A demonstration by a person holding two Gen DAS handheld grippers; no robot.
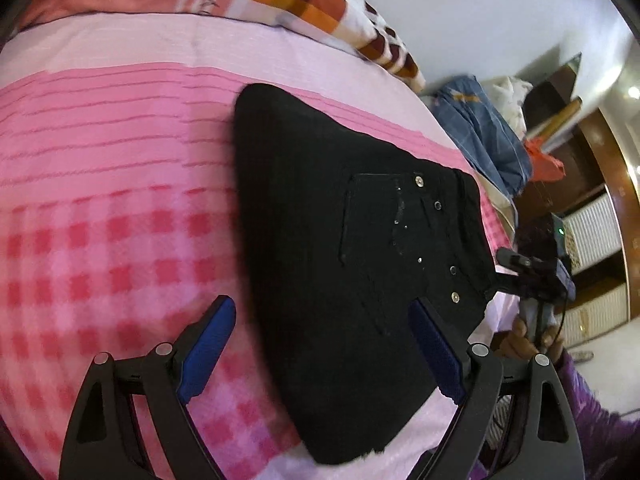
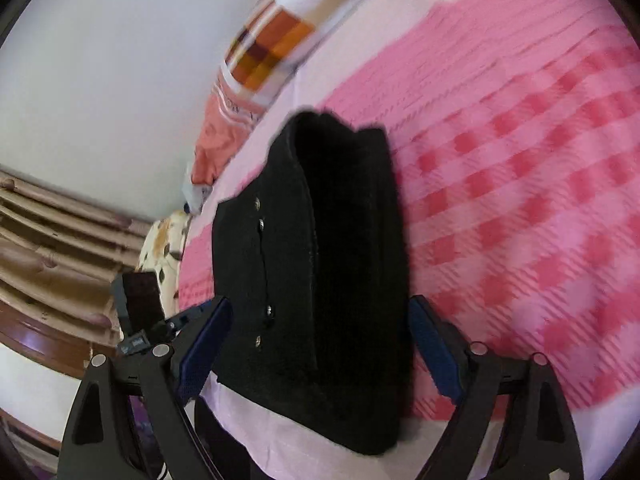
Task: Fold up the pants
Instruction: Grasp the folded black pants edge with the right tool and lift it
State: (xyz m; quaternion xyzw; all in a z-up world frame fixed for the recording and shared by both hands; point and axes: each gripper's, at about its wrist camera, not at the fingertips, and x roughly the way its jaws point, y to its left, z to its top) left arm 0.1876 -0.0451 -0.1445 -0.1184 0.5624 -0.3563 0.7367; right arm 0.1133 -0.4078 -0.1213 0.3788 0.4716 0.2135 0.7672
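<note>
black pants point(image 1: 340, 248) (folded), pink bedsheet point(image 1: 100, 200)

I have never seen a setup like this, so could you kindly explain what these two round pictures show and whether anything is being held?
No robot is here: a person carries a two-finger tool in each hand, and each tool has a wide-angle camera looking along its fingers. One picture comes from the left tool, the other from the right tool; the blue strips are the finger pads. Both look down at a bed with a pink checked sheet. On it lie black pants, apparently already folded, with small metal studs. Pillows sit at the far end. In the left picture, the person's hand grips the right tool. Both tools are open, holding nothing.
</note>
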